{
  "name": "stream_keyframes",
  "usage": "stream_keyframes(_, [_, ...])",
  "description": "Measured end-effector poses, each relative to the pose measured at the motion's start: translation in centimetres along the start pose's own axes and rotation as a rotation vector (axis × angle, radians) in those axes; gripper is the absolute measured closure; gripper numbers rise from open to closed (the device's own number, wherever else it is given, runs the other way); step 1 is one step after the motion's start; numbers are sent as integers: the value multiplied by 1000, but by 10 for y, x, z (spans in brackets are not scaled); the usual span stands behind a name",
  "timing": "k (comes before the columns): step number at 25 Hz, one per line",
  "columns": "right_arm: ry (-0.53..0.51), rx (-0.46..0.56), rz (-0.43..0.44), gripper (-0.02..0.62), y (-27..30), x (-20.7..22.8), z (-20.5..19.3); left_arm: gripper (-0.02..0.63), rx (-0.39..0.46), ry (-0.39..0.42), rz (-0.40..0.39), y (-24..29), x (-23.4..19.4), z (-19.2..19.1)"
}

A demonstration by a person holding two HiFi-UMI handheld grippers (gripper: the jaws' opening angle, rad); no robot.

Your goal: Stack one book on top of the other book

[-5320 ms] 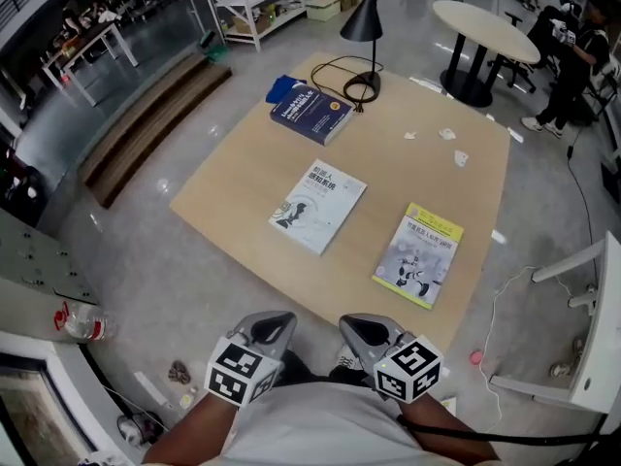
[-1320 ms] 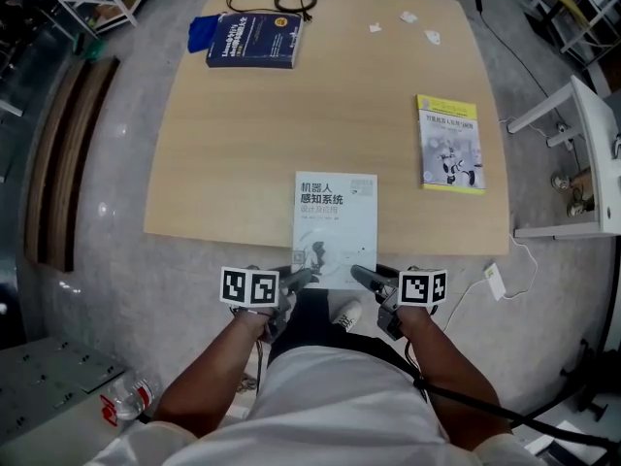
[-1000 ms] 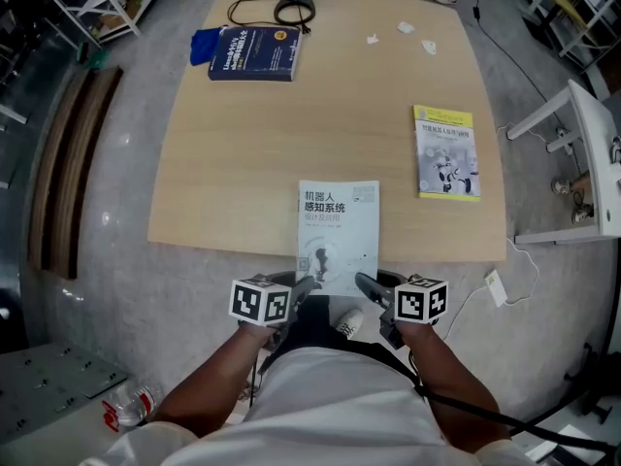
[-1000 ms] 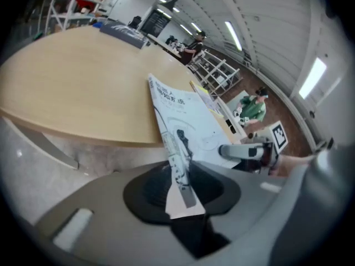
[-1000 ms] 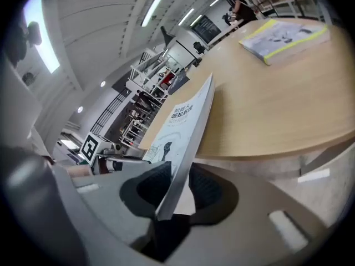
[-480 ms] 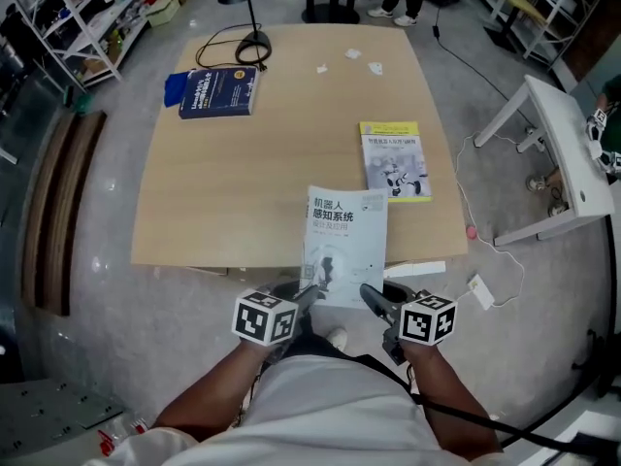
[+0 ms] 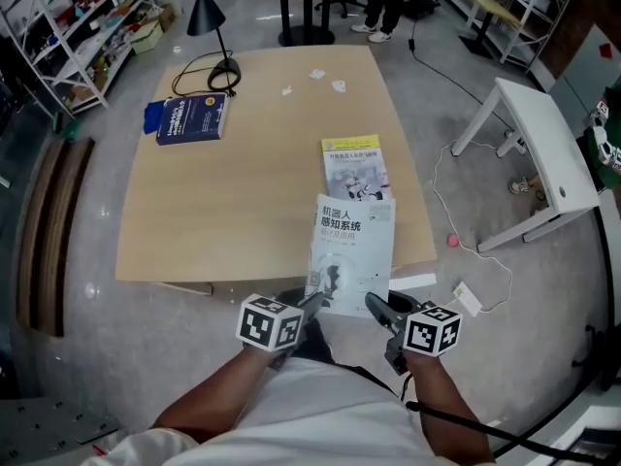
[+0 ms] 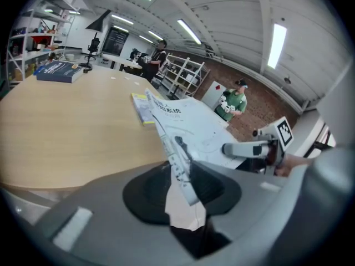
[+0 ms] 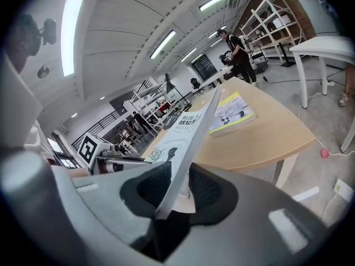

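A white book with black print hangs in the air over the table's near right edge. My left gripper is shut on its near left corner and my right gripper on its near right corner. In the left gripper view the white book stands on edge between the jaws; in the right gripper view the white book does the same. A yellow-edged book lies flat on the wooden table just beyond the held book's far edge.
A dark blue book lies at the table's far left beside a black lamp with a coiled cord. Paper scraps lie at the far edge. A white table stands to the right, a white cable on the floor.
Both grippers have lifted the white book off the table edge and carried it right, toward the yellow-edged book. The view has swung right with them.
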State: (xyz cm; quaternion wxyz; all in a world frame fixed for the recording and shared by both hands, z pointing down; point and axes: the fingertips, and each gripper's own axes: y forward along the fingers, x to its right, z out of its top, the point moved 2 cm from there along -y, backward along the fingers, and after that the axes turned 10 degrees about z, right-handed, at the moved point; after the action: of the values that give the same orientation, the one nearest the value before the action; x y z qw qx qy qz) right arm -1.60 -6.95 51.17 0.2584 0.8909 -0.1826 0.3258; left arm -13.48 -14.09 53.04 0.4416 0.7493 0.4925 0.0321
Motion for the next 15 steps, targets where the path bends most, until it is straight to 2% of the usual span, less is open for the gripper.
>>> stream_keyframes(6, [-15, 14, -15, 494, 2, 30, 34, 486, 20, 5, -8, 30, -2, 36])
stream_keyframes(15, [4, -61, -42, 494, 30, 85, 91, 485, 2, -57, 3, 83, -25, 90])
